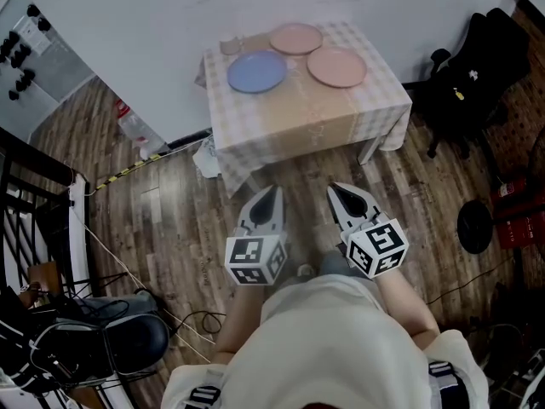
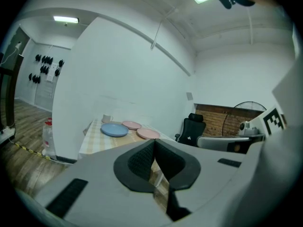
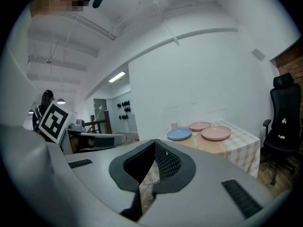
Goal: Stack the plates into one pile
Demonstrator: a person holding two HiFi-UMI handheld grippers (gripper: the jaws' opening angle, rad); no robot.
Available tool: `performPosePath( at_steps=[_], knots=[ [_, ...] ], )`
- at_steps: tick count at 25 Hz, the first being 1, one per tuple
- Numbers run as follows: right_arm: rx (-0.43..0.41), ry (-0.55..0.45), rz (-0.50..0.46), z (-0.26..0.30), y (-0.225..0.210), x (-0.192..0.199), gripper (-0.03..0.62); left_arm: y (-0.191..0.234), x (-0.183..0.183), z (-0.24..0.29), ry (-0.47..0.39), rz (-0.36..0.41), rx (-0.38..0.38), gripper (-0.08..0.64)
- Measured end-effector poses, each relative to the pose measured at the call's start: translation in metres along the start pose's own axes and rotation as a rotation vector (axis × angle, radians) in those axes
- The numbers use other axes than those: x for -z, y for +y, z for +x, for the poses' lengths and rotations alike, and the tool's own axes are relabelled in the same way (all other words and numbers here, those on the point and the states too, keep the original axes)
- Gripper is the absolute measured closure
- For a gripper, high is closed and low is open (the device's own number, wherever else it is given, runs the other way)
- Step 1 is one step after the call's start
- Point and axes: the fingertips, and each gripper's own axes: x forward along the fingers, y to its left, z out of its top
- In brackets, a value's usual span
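we find the left gripper and the right gripper held side by side in front of the person, over the wooden floor and well short of the table. both point toward the table, tilted slightly downward. in the left gripper view the jaws meet along a single seam with nothing between them. the right gripper view shows the same, pads pressed together and empty. we record both grippers as closed on nothing. the table stands against the white wall under a pale checked cloth. three plates lie on it, each flat and apart from the others, none stacked. the blue plate sits toward the table's left side as the head view shows it. the far pink plate lies nearer the wall, just beside the blue one. the near pink plate lies on the right side, just beside the other two. a small cup stands at the back left corner, near the blue plate. a black office chair stands to the right of the table, apart from it. a clear bottle stands on the floor by the wall, left of the table. both grippers are well apart from every plate.
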Motion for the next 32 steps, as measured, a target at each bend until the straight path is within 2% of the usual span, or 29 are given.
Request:
performPosePath(
  at_steps=[7,13,23,32],
  knots=[
    [-0.014,0.011,0.018,0.013,-0.008,0.0,0.592,0.0,-0.001,0.013,0.013,0.012,0.007,0.558],
    [-0.029,0.009,0.026,0.044,-0.027,-0.007,0.594,0.01,-0.009,0.046,0.025,0.029,0.015,0.558],
    [-0.005,-0.007,0.034,0.094,-0.108,-0.034,0.594,0.015,-0.033,0.14,0.035,0.037,0.03,0.558],
    [-0.036,0.007,0.034,0.142,-0.177,-0.06,0.594,0.02,-0.058,0.22,0.04,0.024,-0.01,0.558]
  ],
)
